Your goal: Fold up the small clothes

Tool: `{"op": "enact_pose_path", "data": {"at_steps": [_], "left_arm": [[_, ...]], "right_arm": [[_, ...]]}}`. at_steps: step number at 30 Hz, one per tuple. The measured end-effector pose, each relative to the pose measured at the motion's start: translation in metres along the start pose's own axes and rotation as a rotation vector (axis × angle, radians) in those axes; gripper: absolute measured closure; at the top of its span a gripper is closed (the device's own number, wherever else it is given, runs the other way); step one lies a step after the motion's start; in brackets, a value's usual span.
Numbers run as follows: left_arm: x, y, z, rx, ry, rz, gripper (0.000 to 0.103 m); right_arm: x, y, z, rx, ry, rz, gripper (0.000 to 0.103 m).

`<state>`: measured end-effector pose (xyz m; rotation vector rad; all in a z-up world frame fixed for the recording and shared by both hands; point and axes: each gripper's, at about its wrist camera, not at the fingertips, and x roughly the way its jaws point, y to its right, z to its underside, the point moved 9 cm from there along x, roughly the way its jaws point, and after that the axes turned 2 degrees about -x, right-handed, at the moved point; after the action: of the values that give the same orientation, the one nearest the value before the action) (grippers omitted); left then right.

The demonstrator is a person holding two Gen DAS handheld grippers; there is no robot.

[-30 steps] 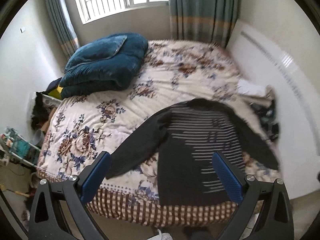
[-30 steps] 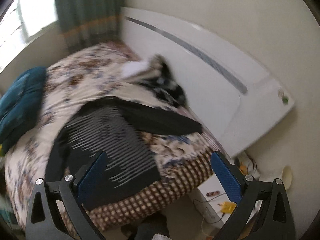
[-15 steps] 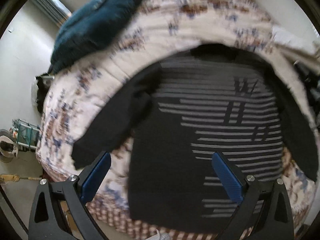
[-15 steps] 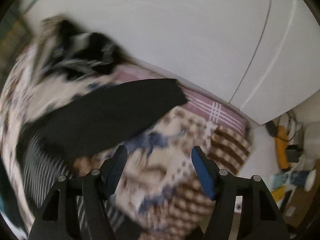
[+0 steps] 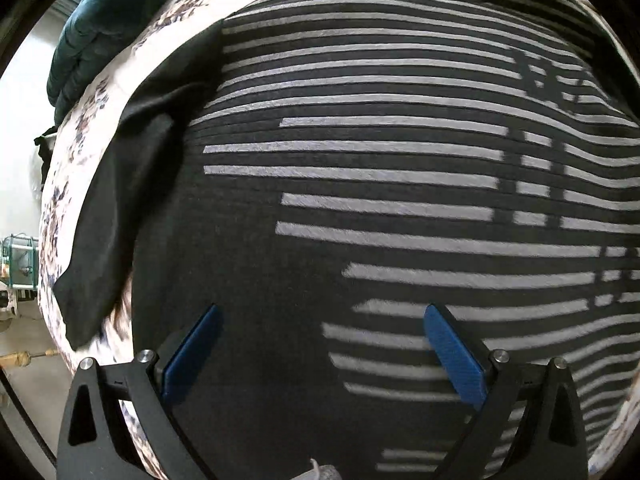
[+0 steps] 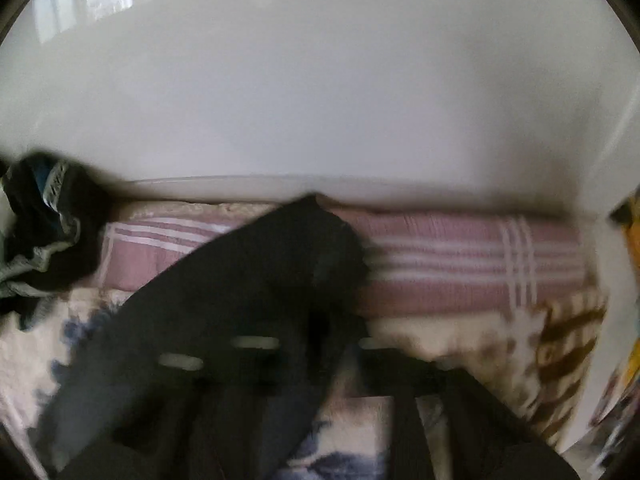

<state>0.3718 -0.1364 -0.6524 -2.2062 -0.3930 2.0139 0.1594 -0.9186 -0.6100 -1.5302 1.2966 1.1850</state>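
Note:
A black sweater with grey stripes (image 5: 360, 184) lies flat on the flowered bed cover (image 5: 80, 128). Its left sleeve (image 5: 116, 216) runs down toward the bed's edge. My left gripper (image 5: 320, 320) is open, low over the sweater's lower body, blue pads apart and empty. In the right wrist view the sweater's right sleeve (image 6: 256, 288) lies across the cover, its cuff by the white headboard (image 6: 320, 100). My right gripper (image 6: 304, 344) is blurred, down at the sleeve; whether its jaws hold the cloth is unclear.
A dark teal quilt (image 5: 104, 28) is piled at the bed's far left. A heap of dark clothes (image 6: 44, 232) lies by the headboard on the left. A pink striped sheet (image 6: 460, 256) shows along the headboard. The floor and clutter lie past the bed's left edge (image 5: 20, 264).
Both grippers have dropped close to the bed. The left has come down over the sweater's body. The right has swung to the right sleeve's cuff, its jaws narrowing.

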Motion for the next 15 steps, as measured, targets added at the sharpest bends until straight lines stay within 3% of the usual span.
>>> {"op": "enact_pose_path", "data": {"at_steps": [4,6,9,13,15], "left_arm": [[-0.005,-0.016,-0.014,-0.022,0.033,0.018,0.000],[-0.012,-0.026,-0.023,-0.030,0.065,0.017,0.000],[-0.022,-0.047,-0.031,-0.055,0.111,0.016,0.000],[-0.027,-0.078,-0.039,-0.095,0.154,-0.009,0.000],[-0.024,-0.098,-0.040,-0.130,0.158,-0.016,0.000]], "right_arm": [[-0.039,-0.045,0.006,-0.216,0.185,0.074,0.095],[-0.075,-0.077,0.017,-0.337,0.292,0.063,0.095],[-0.143,-0.144,0.059,-0.528,0.427,-0.037,0.095],[-0.213,-0.249,0.137,-0.761,0.490,-0.204,0.095],[-0.237,-0.309,0.194,-0.900,0.491,-0.284,0.095]]}}
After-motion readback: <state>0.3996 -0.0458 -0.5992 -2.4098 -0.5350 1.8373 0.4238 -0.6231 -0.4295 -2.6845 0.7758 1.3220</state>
